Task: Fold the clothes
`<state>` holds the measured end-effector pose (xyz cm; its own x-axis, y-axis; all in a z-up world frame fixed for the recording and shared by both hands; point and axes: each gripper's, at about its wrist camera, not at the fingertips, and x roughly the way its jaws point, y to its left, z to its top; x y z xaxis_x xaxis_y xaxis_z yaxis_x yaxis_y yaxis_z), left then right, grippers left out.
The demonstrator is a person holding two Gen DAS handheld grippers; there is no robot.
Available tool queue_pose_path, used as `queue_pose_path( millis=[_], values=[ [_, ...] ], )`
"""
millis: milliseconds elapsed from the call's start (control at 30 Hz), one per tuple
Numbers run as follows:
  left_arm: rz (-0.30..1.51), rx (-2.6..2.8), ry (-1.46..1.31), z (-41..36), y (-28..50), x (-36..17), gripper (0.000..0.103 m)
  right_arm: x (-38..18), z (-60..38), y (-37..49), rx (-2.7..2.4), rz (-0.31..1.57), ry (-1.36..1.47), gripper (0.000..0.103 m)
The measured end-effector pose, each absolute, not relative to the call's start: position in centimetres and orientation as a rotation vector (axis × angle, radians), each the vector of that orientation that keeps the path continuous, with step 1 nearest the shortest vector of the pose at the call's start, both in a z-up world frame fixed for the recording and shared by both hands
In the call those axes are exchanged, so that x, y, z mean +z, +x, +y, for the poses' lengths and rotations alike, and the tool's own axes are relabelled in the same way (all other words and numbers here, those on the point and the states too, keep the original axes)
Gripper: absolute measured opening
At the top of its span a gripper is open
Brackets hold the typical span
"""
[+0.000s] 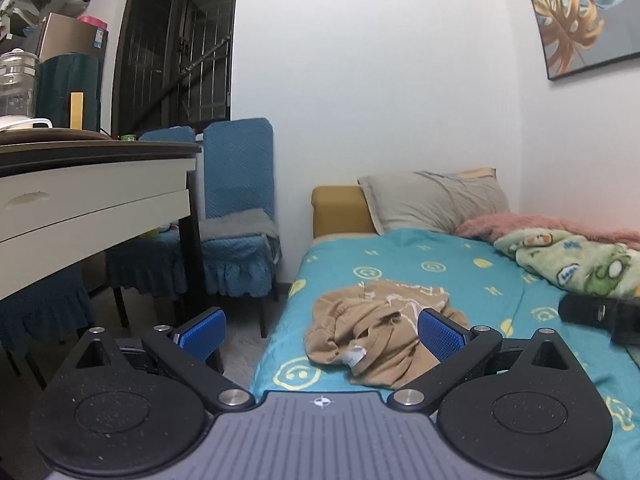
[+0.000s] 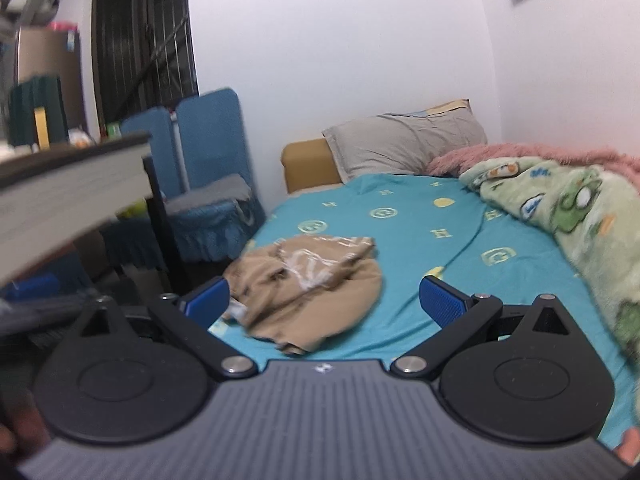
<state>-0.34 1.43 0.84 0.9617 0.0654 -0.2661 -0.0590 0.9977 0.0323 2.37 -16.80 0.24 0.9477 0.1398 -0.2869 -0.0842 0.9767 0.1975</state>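
A crumpled tan garment (image 1: 380,328) with a white print lies on the teal bed sheet (image 1: 440,264) near the bed's left edge. It also shows in the right wrist view (image 2: 308,284). My left gripper (image 1: 322,334) is open and empty, held above the bed's near edge, short of the garment. My right gripper (image 2: 324,300) is open and empty, also short of the garment and to its right. The right gripper's dark body (image 1: 600,316) shows at the right edge of the left wrist view.
A grey pillow (image 1: 432,200), a pink blanket (image 1: 540,224) and a green cartoon blanket (image 1: 576,260) lie at the head and right of the bed. A white table (image 1: 92,200) and blue-covered chairs (image 1: 236,216) stand to the left.
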Motion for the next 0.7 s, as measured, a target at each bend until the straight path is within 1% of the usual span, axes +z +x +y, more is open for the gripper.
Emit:
queue_pose_path(
  millis=[167, 267, 367, 500, 700],
  values=[
    [0.291, 0.034, -0.004, 2.2, 1.0, 1.0, 0.103, 6.4, -16.4, 1.8, 0.172, 0.164, 0.194, 0.103],
    [0.295, 0.041, 0.067, 1.8, 3.2, 1.1, 0.103, 10.3, -17.6, 2.6, 0.17, 0.087, 0.204, 0.103],
    [0.336, 0.033, 0.145, 1.2, 6.4, 0.5, 0.103, 12.6, -19.3, 3.9, 0.162, 0.051, 0.224, 0.103],
    [0.46, 0.024, 0.217, 1.3, 12.6, -1.4, 0.103, 11.0, -21.3, 6.7, 0.117, 0.117, 0.213, 0.103],
    [0.62, -0.082, 0.1, 2.8, 19.2, -4.8, 0.097, 3.7, -23.9, 9.9, 0.064, 0.275, 0.319, 0.103]
  ],
)
